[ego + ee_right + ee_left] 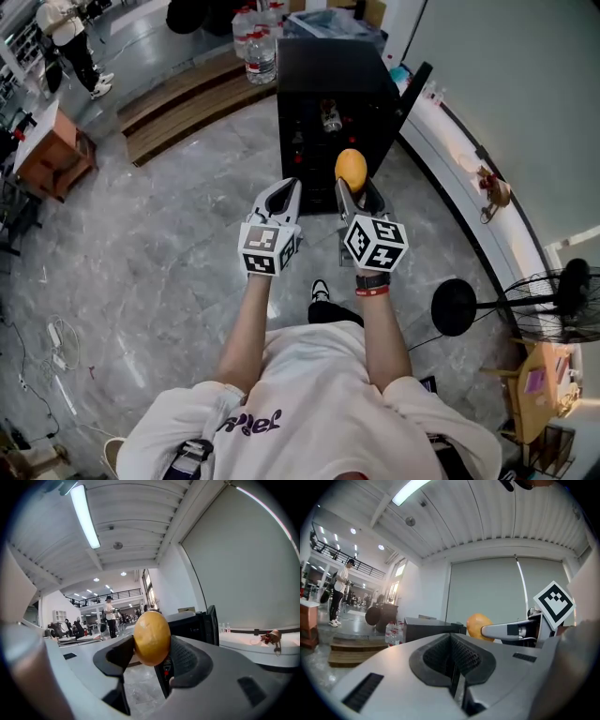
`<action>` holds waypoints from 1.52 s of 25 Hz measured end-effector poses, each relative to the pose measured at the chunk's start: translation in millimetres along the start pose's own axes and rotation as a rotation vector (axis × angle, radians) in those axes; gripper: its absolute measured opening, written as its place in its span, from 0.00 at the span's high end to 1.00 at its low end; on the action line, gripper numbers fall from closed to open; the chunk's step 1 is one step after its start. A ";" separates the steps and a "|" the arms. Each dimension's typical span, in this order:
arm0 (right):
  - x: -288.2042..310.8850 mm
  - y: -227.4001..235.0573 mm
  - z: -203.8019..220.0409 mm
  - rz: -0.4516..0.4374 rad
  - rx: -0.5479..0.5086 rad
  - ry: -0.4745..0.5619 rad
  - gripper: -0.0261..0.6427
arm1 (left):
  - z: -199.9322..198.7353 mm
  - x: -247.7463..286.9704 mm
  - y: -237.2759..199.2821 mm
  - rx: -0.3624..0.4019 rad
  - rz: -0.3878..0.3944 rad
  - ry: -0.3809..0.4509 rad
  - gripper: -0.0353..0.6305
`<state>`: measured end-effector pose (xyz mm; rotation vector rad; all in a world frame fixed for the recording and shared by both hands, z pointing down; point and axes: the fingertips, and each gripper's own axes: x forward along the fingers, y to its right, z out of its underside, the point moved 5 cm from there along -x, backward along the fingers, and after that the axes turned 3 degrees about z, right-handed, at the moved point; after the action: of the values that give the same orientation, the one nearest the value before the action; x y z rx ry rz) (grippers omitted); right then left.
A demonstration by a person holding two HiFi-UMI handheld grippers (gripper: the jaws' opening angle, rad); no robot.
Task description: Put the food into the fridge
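Note:
A round orange fruit (pixel 351 169) sits between the jaws of my right gripper (pixel 355 185), which is shut on it. In the right gripper view the fruit (pixel 151 637) fills the gap between the two dark pads (pixel 187 660). Just ahead stands a small black fridge (pixel 323 89) with its door (pixel 413 87) swung open to the right and items on its shelves. My left gripper (pixel 280 192) hovers beside the right one, jaws closed together with nothing in them; its pads (pixel 464 660) meet. From the left gripper view the fruit (pixel 477 624) shows at the right.
Water bottles (pixel 258 47) and a wooden step platform (pixel 183 103) lie left of the fridge. A white curved ledge (pixel 459 159) runs along the right. A standing fan (pixel 567 286) and a black round base (pixel 454 307) are at right. A person (pixel 73 37) stands far left near a brown cabinet (pixel 52 150).

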<state>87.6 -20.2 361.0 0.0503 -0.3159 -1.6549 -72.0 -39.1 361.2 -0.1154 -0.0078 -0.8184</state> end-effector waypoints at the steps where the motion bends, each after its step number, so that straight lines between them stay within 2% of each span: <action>1: 7.9 5.3 -3.3 -0.006 0.001 0.000 0.57 | -1.6 8.4 -1.9 0.002 -0.007 0.002 0.92; 19: 139.9 78.8 -12.2 -0.128 0.010 -0.069 0.57 | 3.4 131.4 -30.1 0.018 -0.126 -0.013 0.92; 29: 179.8 85.2 15.6 -0.164 0.017 -0.154 0.57 | 24.5 141.3 -42.8 -0.013 -0.184 -0.031 0.92; 38: 235.8 74.4 45.8 -0.140 -0.003 -0.206 0.57 | 36.0 173.7 -98.6 -0.030 -0.155 -0.015 0.92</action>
<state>122.9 -249.2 458.6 -0.1034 -0.4756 -1.8034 -23.7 -228.6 415.7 -0.1510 -0.0192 -0.9731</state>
